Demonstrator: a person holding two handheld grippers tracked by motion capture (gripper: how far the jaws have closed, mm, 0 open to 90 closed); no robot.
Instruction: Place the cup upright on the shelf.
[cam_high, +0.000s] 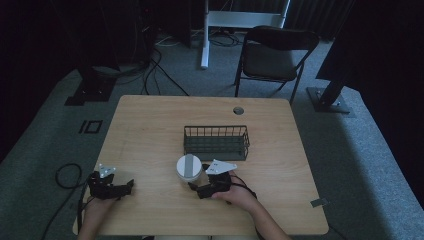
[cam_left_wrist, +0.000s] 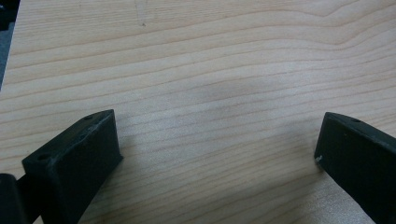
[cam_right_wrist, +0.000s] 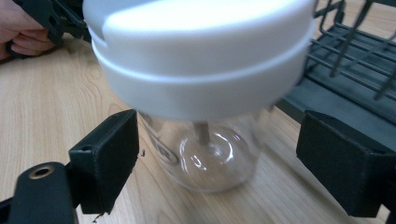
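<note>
Standing on grey carpet, a wooden table (cam_high: 150, 130) is carrying everything here, with a dark folding chair (cam_high: 274, 52) sitting well beyond its far edge. Near the table's middle a dark wire basket (cam_high: 216, 142) is lying, and just in front of its near left corner a clear glass jar (cam_right_wrist: 212, 151) with a broad white lid (cam_high: 189, 168) is standing upright. The right gripper (cam_high: 206, 188), held in the person's right hand (cam_high: 237, 195), is sitting just beside the jar on the near side; in the right gripper view its jaws are spreading wide to either side of the glass body, touching neither side. The left gripper (cam_high: 123, 188) is resting near the table's near left corner, well apart from the jar, its jaws gaping over bare wood with nothing between them.
</note>
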